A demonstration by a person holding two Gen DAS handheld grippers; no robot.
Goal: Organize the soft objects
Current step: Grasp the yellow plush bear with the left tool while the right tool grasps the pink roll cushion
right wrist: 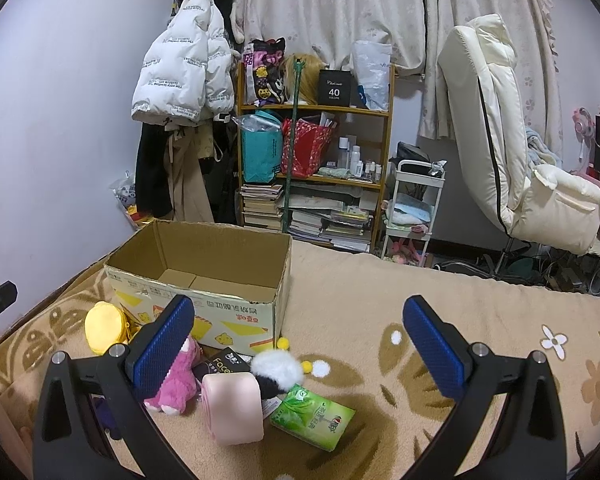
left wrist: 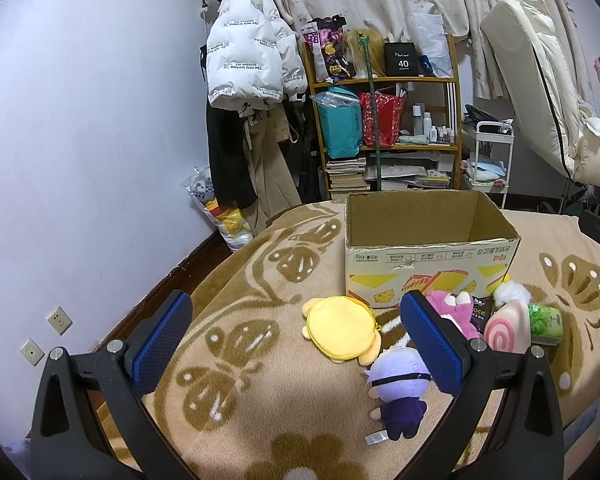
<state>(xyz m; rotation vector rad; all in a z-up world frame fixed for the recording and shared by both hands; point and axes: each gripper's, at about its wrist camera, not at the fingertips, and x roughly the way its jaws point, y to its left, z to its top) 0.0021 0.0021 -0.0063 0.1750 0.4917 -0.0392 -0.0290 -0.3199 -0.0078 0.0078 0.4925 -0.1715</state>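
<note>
An open, empty cardboard box point(left wrist: 428, 264) stands on the patterned blanket; it also shows in the right wrist view point(right wrist: 204, 280). In front of it lie soft toys: a yellow round plush point(left wrist: 342, 332) point(right wrist: 106, 328), a purple-haired doll point(left wrist: 398, 388), a pink plush point(left wrist: 454, 308) point(right wrist: 176, 380), a pink swirl-roll cushion point(left wrist: 506, 330) point(right wrist: 232, 408) and a white fluffy plush point(right wrist: 278, 368). My left gripper point(left wrist: 296, 344) is open and empty above the blanket, left of the toys. My right gripper point(right wrist: 300, 348) is open and empty above the toy pile.
A green tissue pack point(right wrist: 314, 416) and a black "Face" packet point(right wrist: 224, 364) lie among the toys. Beyond the bed stand a cluttered wooden shelf point(left wrist: 384, 120), hanging coats point(left wrist: 248, 64), a white trolley point(right wrist: 416, 208) and a cream recliner chair point(right wrist: 512, 152).
</note>
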